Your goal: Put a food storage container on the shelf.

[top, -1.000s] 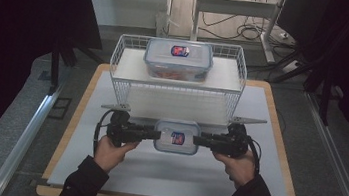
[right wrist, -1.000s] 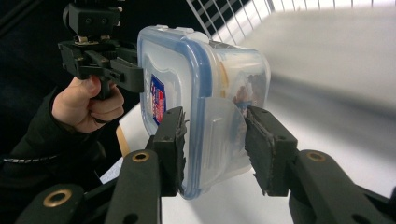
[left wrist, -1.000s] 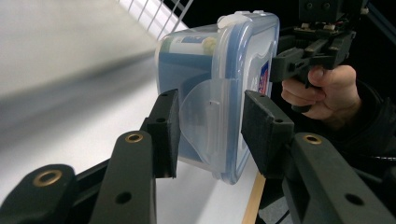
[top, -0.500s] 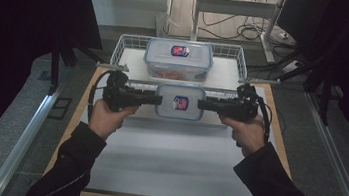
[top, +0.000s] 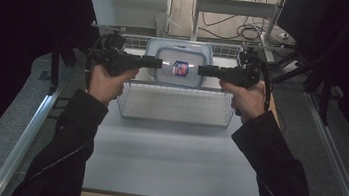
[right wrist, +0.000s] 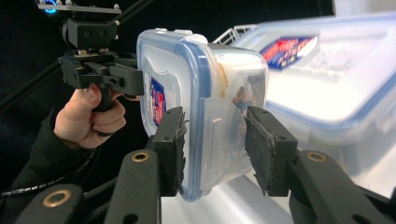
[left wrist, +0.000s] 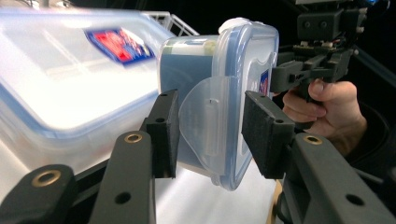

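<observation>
1. Both hand-held grippers are gripping the small lidded container (top: pixel 180 67) by its end latches: the left hand-held gripper (top: pixel 155 63) on one, the right hand-held gripper (top: pixel 204 71) on the other.
2. The container is hanging in the air over the wire basket (top: pixel 176 109), above the large lidded container (left wrist: pixel 60 79) inside it.
3. Judgement: both hands should be staying level and squeezing evenly, or a latch may be slipping out.
4. The basket is sitting toward the counter's (top: pixel 169 163) far edge; dark curtains are flanking it, with cables and a metal stand behind.
</observation>
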Demonstrator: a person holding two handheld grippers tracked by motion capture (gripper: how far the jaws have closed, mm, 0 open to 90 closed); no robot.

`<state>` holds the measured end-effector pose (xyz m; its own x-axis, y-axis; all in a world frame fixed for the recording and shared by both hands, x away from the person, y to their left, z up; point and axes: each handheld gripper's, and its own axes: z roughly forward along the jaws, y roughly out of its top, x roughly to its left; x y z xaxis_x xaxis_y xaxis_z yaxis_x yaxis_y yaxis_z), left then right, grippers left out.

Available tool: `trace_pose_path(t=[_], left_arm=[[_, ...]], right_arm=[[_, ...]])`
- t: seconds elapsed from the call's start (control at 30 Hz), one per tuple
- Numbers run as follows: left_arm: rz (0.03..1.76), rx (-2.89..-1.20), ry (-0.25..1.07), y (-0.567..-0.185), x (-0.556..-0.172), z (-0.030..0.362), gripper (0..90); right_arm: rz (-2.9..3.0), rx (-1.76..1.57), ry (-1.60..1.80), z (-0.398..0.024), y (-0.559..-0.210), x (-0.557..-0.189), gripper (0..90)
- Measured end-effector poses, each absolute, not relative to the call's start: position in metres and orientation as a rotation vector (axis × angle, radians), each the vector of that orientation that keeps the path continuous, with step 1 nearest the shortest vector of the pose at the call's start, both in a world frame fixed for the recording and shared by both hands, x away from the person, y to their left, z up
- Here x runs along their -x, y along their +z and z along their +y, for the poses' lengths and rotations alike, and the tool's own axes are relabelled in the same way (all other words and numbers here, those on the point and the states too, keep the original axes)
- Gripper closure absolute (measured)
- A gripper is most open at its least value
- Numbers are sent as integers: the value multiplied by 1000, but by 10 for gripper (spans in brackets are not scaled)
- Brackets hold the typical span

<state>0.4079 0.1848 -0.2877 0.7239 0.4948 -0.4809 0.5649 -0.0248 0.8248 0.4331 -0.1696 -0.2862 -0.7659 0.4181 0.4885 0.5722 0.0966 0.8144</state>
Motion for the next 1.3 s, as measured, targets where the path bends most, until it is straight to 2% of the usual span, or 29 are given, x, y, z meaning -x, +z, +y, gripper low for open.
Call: trace_pose_path(t=[0.5, 0.93, 1.3], left_arm=[[909, -1606, -89, -277, -441, 187, 576], [944, -1576, -104, -284, -452, 191, 573], [941, -1584, -55, -285, -454, 189, 555]], right_arm=[[-2215, 1065, -1774, -164, -263, -468, 575], [-2163, 1100, -1755, -159, -269, -487, 574], [-2152, 1119, -1791, -159, -270, -492, 557]])
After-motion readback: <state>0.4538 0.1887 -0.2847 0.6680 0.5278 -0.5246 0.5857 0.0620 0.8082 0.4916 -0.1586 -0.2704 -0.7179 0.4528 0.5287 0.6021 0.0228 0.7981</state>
